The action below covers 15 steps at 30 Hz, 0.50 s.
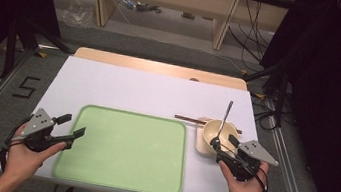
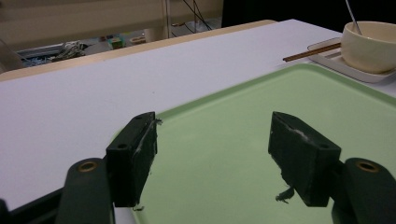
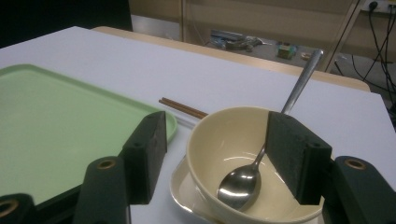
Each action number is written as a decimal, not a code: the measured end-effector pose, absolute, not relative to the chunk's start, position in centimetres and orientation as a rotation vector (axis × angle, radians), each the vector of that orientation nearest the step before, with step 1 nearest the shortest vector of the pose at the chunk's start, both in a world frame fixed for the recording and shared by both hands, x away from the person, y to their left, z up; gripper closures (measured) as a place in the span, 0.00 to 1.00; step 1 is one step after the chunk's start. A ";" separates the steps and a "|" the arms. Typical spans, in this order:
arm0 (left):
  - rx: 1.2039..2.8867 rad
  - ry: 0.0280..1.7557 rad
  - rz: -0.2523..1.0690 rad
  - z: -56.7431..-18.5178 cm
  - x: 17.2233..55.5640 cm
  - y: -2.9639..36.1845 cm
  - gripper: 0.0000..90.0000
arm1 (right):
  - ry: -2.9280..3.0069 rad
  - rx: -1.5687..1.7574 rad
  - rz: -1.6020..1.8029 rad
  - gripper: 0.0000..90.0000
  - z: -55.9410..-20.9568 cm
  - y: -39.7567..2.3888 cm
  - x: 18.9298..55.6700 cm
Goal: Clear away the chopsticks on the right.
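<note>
on the left, the left gripper (image 1: pixel 74 133) sits in the person's left hand (image 1: pixel 24 153) at the left edge of the green tray (image 1: pixel 117 169). its two black jaws are spread wide apart and nothing is between them. in the left gripper view the jaws hang just over the near corner of the tray, and the tray's flat green floor shows in the gap.

the tray lies in the middle of the white table (image 1: pixel 124 87), close to the person's side.

just to the right of the tray stands a cream bowl (image 1: pixel 220 133) on a small white plate (image 1: pixel 200 143). a metal spoon (image 1: pixel 224 121) leans in the bowl, its round end down inside and its handle sticking up past the far rim. a pair of brown chopsticks (image 1: pixel 190 119) lies behind the bowl, with one end on the plate.

on the far right, the right gripper (image 1: pixel 226 148) is held in the right hand (image 1: pixel 246 187). its jaws are spread wide too. in the right gripper view the bowl is right in front, with the near rim between the two jaws. the left jaw is outside the bowl and the right jaw is over the inside. whether they touch the rim i cannot tell.
</note>
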<state>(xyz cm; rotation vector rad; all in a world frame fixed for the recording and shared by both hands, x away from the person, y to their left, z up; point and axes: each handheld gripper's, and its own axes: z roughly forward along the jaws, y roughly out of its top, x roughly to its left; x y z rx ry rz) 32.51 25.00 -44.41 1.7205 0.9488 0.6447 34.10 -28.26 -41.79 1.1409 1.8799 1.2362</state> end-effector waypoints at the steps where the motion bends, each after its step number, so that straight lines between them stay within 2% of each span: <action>1: 1.720 0.951 0.645 -44.4 32.5 25.0 0.36 | 1.873 1.132 1.238 0.45 -41.9 -28.3 34.2; 10: 1.728 0.934 0.641 -44.5 32.6 24.8 0.37 | 1.882 1.196 1.218 0.46 -41.9 -28.6 34.4; 15: 1.717 0.934 0.633 -44.4 32.2 25.1 0.37 | 1.867 1.214 1.219 0.52 -41.4 -28.6 34.9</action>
